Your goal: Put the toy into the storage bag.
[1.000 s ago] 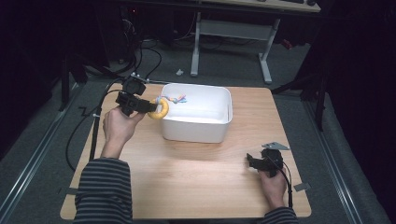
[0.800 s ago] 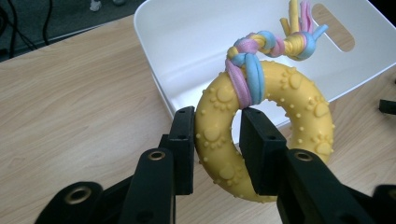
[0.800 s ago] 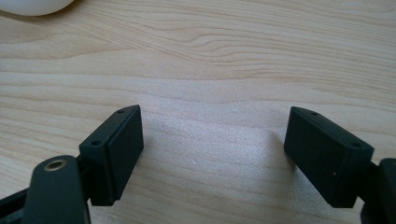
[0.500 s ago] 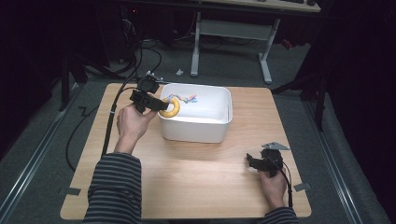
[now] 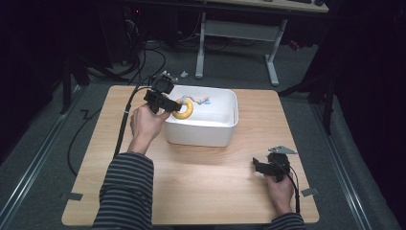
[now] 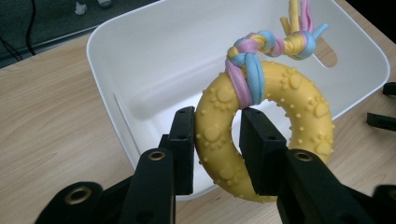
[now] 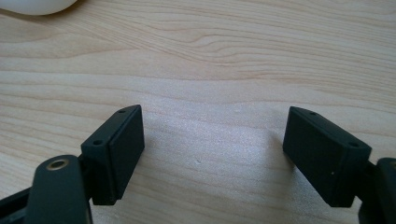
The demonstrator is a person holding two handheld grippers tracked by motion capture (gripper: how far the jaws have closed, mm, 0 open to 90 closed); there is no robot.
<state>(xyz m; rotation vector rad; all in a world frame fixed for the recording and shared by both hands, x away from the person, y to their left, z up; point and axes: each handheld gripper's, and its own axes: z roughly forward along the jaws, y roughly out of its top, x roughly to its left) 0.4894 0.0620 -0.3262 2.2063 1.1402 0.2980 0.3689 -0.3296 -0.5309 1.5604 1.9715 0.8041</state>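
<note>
No text, label, brand, number or sign can be read anywhere in these views.

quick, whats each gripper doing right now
left gripper: closed on the yellow ring toy, over the white bin.
right gripper: open, holding nothing.

**A dim lab set up for recording, not a home**

A small light-wood table [image 5: 201, 191] stands alone on grey carpet [image 5: 43, 143] in a dark room, lit only over its top. Bits of grey tape [image 5: 71, 196] mark the carpet at the table's near corners, as though fixing its place. Black cables [image 5: 81, 129] run loose over the floor on the left towards dark equipment at the back. Behind the table stands a height-adjustable desk with a white metal frame [image 5: 239, 33] and T-shaped feet, the kind found in offices and labs. Metal rails [image 5: 24, 163] run along the floor at both sides.
</note>
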